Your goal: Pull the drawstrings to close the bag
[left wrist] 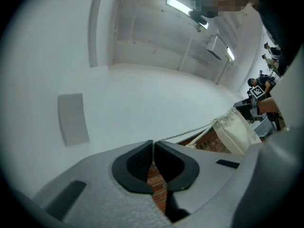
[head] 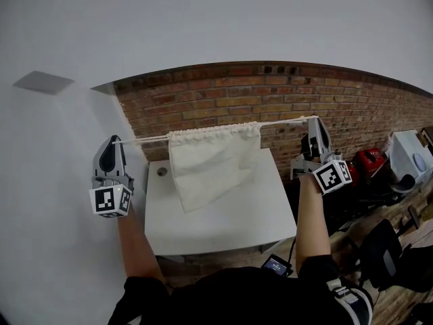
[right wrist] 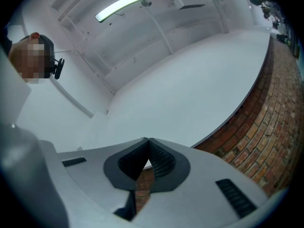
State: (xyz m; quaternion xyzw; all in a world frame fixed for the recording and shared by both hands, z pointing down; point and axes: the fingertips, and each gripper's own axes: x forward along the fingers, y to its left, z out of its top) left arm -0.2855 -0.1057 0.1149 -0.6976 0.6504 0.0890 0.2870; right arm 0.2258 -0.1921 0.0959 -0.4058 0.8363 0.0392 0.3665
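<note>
A cream drawstring bag (head: 213, 162) hangs in the air above the white table (head: 223, 222), its top gathered along a taut white drawstring (head: 145, 139). My left gripper (head: 115, 141) is shut on the cord's left end, raised at the left. My right gripper (head: 315, 119) is shut on the right end of the drawstring (head: 287, 120). In the left gripper view the jaws (left wrist: 153, 145) are pressed together, and the drawstring (left wrist: 190, 132) runs from them to the bag (left wrist: 237, 131). In the right gripper view the jaws (right wrist: 147, 142) are closed and the cord is hidden.
A brick wall (head: 270, 93) stands behind the table. The tabletop has a round hole (head: 162, 171) at its far left. A red object (head: 369, 160), a white bin (head: 409, 153) and a dark chair (head: 382, 246) are on the right. A small screen (head: 276, 265) sits below the table's near edge.
</note>
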